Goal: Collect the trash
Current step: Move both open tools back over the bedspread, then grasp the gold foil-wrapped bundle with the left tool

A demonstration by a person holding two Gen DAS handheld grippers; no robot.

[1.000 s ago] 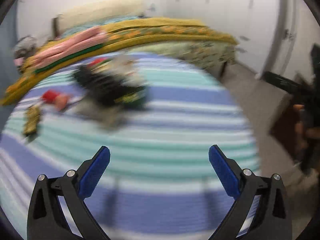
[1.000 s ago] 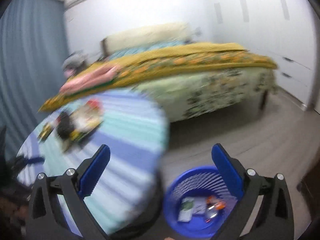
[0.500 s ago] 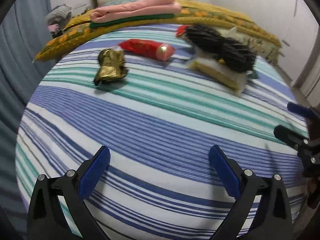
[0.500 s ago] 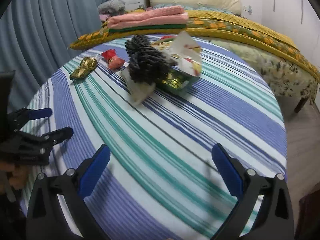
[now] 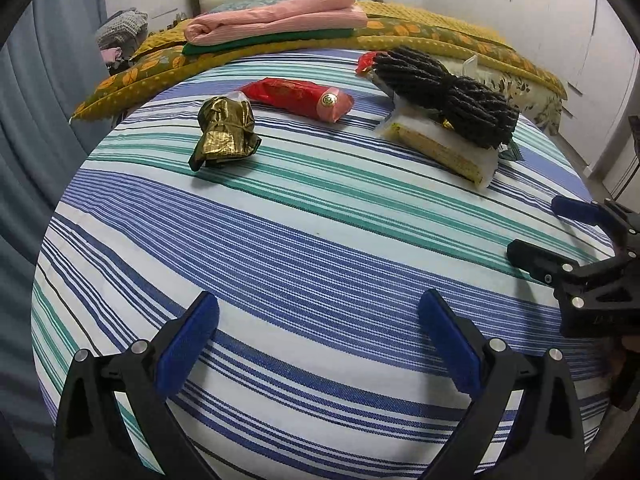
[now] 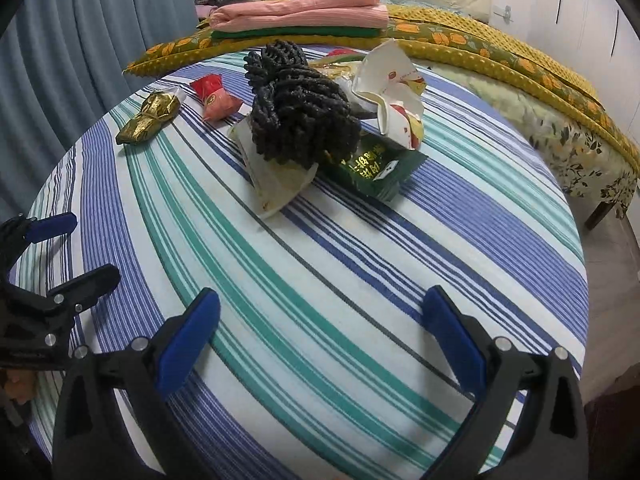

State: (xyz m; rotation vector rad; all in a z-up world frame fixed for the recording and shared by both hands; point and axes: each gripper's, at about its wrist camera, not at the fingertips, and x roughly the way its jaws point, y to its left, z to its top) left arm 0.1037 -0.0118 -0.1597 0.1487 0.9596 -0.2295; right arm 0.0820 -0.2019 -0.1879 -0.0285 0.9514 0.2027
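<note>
The gold lettering on the green packet is illegible.

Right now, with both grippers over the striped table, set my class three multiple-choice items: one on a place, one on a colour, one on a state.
1. The black rope bundle lies
A. on the wrappers
B. on the floor
C. beside the pillow

2. The crumpled wrapper nearest the curtain is
A. blue
B. gold
C. white

3. The left gripper and right gripper are
A. both shut
B. both open, empty
C. holding wrappers

Key: A, it rests on the white wrapper; B, shiny gold foil; B, wide gaps show only the tablecloth.
</note>
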